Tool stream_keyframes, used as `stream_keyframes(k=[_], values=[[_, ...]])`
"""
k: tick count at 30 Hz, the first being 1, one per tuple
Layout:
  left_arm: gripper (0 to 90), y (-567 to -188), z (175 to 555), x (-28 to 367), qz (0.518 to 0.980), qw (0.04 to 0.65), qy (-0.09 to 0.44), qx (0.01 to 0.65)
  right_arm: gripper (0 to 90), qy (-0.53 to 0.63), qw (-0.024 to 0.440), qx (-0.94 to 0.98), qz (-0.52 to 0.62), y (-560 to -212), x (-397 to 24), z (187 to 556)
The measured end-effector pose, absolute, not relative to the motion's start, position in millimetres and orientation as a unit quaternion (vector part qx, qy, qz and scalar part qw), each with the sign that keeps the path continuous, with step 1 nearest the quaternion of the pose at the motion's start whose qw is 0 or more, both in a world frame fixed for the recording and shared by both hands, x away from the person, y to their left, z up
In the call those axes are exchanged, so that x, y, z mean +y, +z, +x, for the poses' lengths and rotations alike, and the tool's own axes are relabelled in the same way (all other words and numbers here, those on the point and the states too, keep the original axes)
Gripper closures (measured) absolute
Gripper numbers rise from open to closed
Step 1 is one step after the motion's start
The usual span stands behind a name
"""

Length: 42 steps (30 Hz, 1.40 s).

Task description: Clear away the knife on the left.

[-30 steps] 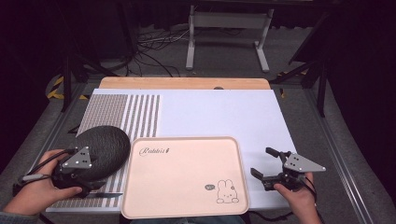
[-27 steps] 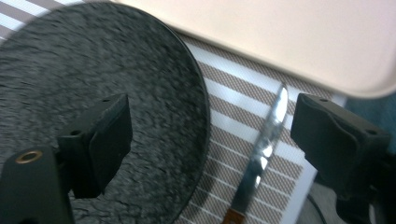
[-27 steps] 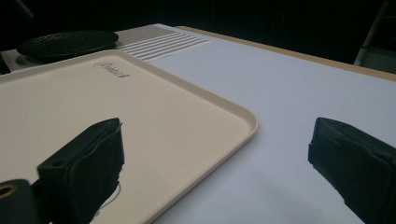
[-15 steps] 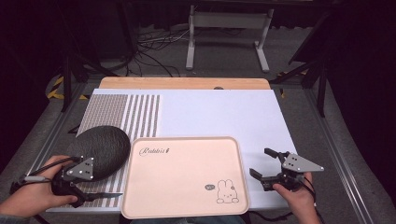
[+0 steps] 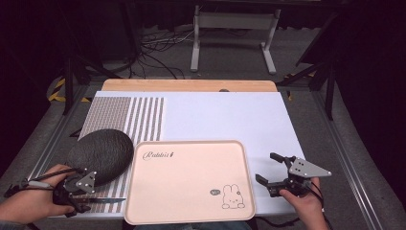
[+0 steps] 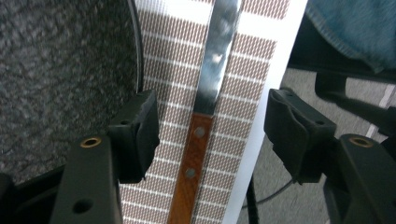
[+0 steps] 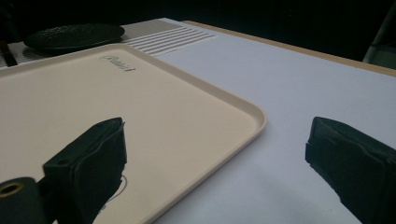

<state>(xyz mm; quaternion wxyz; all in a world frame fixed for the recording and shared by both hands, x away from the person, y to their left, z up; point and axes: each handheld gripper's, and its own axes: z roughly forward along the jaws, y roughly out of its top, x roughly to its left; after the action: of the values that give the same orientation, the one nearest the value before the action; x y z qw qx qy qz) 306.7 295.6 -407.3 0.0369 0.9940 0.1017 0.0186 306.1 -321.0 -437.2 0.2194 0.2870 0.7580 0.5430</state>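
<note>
1. From the high view I see the worktop [image 5: 225, 115] covered by a white sheet, with a brown-and-white striped mat [image 5: 125, 117] at its left end.
2. A pink tray [image 5: 189, 179] with a rabbit drawing and cursive lettering lies at the near middle, bare of any load.
3. A dark round speckled plate [image 5: 101, 153] sits on the striped mat, just beside the tray's left edge.
4. My left claw [image 5: 81, 203] is low at the near left corner, held in my left hand [image 5: 31, 199]. A knife [image 5: 103, 200] lies on the mat with its blade pointing toward the tray.
5. My right claw [image 5: 268, 167] rests on the white sheet just right of the tray, gripped by my right hand [image 5: 301, 201], its jaws spread wide.
6. In the left gripper view my claw [image 6: 210, 133] stands wide, the jaws on either side of the knife [image 6: 201, 130] and apart from it. The wooden handle with two rivets lies between them, the steel blade running away along the striped mat [image 6: 238, 107]. The plate [image 6: 60, 74] is at the left, next to one jaw.
7. In the right gripper view my claw [image 7: 217, 161] is wide and holds nothing. One jaw hangs over the tray [image 7: 140, 116] near its corner, the other over the white sheet. The plate [image 7: 74, 35] lies far off beyond the tray.
</note>
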Motion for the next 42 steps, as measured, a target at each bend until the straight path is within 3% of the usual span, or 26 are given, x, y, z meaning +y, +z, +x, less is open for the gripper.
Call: stream_keyframes(k=[4,11,15,23,36,42], values=[[40.7,-411.6,308.4,296.3,0.996,0.004,0.022,0.086,5.8,0.543,0.218,0.76,0.284,-436.9,-321.2,306.0],[56.7,-415.8,313.6,297.5,0.998,-0.029,0.017,0.061,6.2,0.544,0.214,0.762,0.28,-436.7,-321.1,304.8],[58.9,-420.0,314.6,297.8,0.999,-0.035,0.012,0.036,6.4,0.545,0.21,0.763,0.277,-436.8,-321.5,303.8],[76.1,-425.9,314.9,299.1,0.997,-0.073,0.005,0.018,6.5,0.543,0.208,0.767,0.271,-437.7,-321.0,302.3],[77.1,-425.3,315.9,299.1,0.997,-0.076,0.004,0.011,6.8,0.544,0.205,0.766,0.272,-438.8,-322.7,301.7],[77.4,-419.3,317.6,303.1,0.999,-0.044,-0.001,0.029,6.8,0.541,0.208,0.767,0.275,-439.3,-323.3,302.2]])
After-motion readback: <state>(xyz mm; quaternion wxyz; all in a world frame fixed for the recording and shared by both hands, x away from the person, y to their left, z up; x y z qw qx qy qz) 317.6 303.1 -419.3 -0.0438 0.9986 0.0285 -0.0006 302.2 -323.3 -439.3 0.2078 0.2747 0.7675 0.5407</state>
